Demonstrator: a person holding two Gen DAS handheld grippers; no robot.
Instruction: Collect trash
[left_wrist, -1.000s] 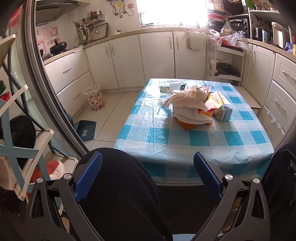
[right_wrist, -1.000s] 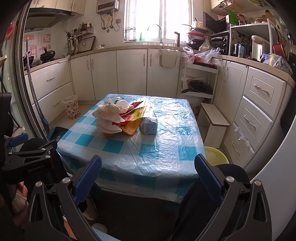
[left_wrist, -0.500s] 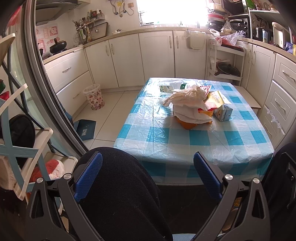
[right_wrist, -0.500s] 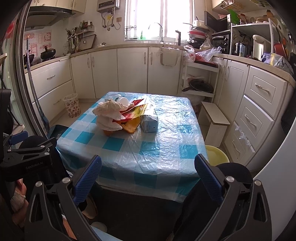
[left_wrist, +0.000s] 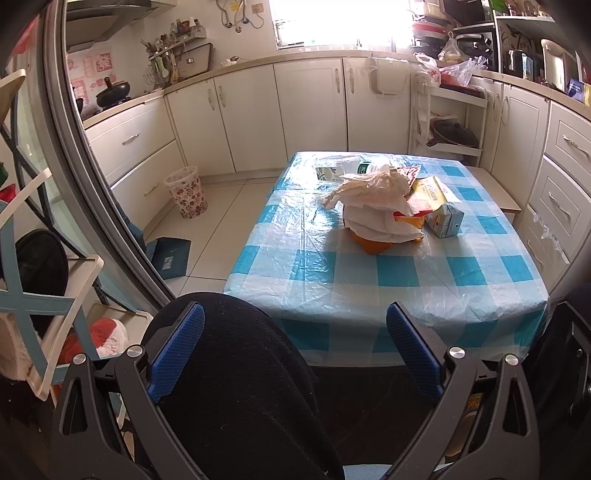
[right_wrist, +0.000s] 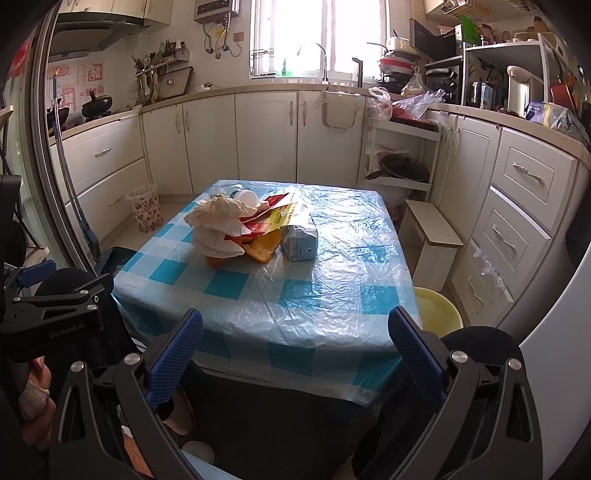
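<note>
A pile of trash sits mid-table on a blue-and-white checked tablecloth (left_wrist: 388, 273): crumpled white paper wrappers (left_wrist: 376, 199) over an orange bowl (left_wrist: 369, 245), red and yellow packets (left_wrist: 430, 192), a small carton (left_wrist: 445, 219) and a white bottle (left_wrist: 364, 168). The right wrist view shows the same wrappers (right_wrist: 218, 225), packets (right_wrist: 273, 221) and carton (right_wrist: 299, 238). My left gripper (left_wrist: 293, 349) is open, well short of the table, above a dark-trousered knee (left_wrist: 236, 369). My right gripper (right_wrist: 295, 350) is open too, at the table's near edge (right_wrist: 295, 354), holding nothing.
A floral wastebasket (left_wrist: 186, 192) stands on the floor left of the table by white cabinets (left_wrist: 147, 147). A low white stool (right_wrist: 432, 236) and a yellow basin (right_wrist: 437, 308) are on the right. A shelf rack (left_wrist: 40, 258) is at far left.
Both views have edged very slightly closer to the table. The trash pile has not moved, and both grippers stay open.
</note>
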